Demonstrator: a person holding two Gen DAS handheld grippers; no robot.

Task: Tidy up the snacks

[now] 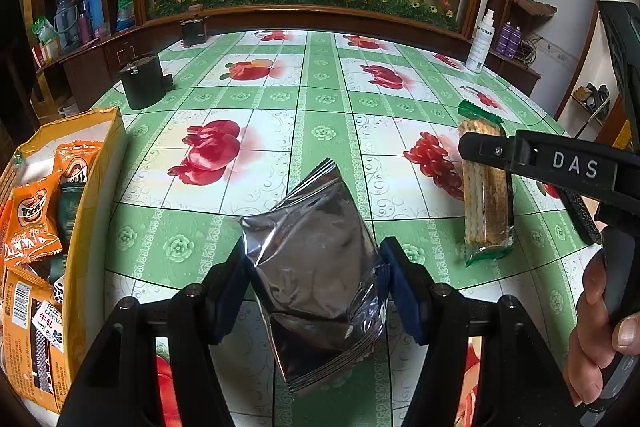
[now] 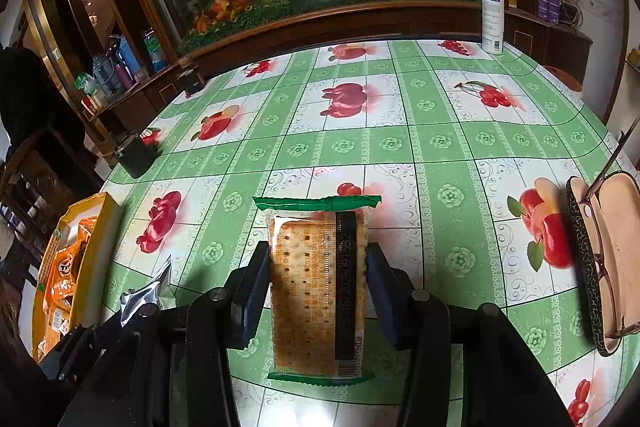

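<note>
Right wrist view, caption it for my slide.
Right gripper clamping a clear green-edged cracker packet over the green fruit-print tablecloth.

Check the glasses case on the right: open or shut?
Open. The glasses case lies on the tablecloth with its pale lining exposed and spectacles resting in it.

On the table (image 1: 320, 147), a foil snack packet (image 1: 316, 279) lies near the front edge. Left of the packet sits an open box (image 1: 96, 187) holding more snack packets. Right of it lies a cracker pack (image 1: 486, 187). A canister (image 1: 142, 81) stands behind the box.
</note>
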